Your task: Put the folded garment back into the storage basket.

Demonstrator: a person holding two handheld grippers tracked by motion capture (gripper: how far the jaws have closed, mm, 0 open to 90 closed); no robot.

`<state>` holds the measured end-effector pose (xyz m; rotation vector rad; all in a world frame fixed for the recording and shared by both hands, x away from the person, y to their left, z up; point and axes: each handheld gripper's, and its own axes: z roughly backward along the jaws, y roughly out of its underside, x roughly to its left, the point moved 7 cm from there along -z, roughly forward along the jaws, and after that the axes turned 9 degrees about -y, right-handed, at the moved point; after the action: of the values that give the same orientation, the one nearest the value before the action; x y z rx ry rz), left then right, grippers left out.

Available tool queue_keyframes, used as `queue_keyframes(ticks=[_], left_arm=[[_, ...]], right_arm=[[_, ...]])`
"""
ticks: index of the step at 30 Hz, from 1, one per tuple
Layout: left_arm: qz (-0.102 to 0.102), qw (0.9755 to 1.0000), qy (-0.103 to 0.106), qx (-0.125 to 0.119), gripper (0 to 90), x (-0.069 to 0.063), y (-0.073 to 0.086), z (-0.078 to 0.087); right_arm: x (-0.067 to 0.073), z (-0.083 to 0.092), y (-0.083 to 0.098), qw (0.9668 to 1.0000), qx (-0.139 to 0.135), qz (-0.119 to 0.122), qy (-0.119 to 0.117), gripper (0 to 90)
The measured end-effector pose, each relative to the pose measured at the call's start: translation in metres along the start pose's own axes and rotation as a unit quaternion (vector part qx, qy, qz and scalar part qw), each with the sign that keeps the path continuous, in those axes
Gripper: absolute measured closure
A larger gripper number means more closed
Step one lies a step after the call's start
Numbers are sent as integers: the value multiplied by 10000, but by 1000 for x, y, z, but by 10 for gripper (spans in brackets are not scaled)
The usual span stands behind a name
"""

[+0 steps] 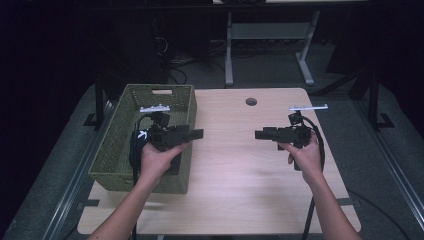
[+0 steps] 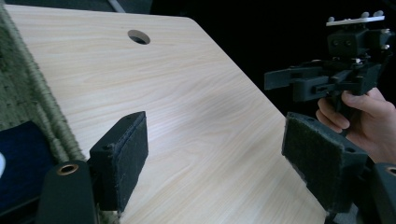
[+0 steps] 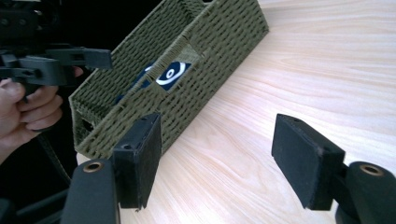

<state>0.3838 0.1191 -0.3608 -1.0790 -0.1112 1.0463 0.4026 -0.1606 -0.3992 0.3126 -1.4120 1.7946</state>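
My left gripper (image 1: 198, 133) hangs over the right wall of a green woven basket (image 1: 117, 135), jaws pointing right across the table. Its pads (image 2: 123, 151) stand wide apart with only bare wood between them, so it is open. My right gripper (image 1: 258, 134) is held over the right half of the table and points left, facing the other one. It is open too, with nothing between its pads (image 3: 303, 163). Each gripper view also catches the opposite gripper farther off: the right gripper (image 2: 271, 79) and the left gripper (image 3: 103, 58). A dark blue thing with a white mark (image 3: 170, 73) lies inside the basket (image 3: 224, 37).
The light wooden table (image 1: 230, 175) has a round cable hole (image 1: 251, 102) near its far edge. The basket stands along the left edge and partly overhangs it. Beyond the table are a dark floor, a desk frame (image 1: 229, 55) and cables.
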Motion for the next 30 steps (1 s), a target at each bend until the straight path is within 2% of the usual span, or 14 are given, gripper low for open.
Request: queue_keyframes(ticks=[4, 10, 12, 22, 27, 30], left_arm=[[-68, 9999, 54, 100, 210, -7, 3, -4], [-105, 9998, 139, 124, 196, -13, 6, -8], [-47, 9997, 202, 119, 195, -16, 7, -9], [-194, 9992, 289, 181, 194, -28, 13, -17], [-240, 9990, 316, 197, 193, -33, 17, -22], [-347, 9987, 293, 216, 193, -37, 20, -25]], right_arm=[[-3, 5, 2, 10000, -31, -24, 35, 325], [-7, 16, 6, 9999, -86, -28, 117, 320], [-10, 18, 9, 9998, -84, -19, 154, 318], [-22, 31, 24, 9993, -42, -154, 339, 306], [-28, 44, 27, 9988, -191, -176, 418, 304], [-32, 54, 28, 9982, -301, -194, 486, 304]])
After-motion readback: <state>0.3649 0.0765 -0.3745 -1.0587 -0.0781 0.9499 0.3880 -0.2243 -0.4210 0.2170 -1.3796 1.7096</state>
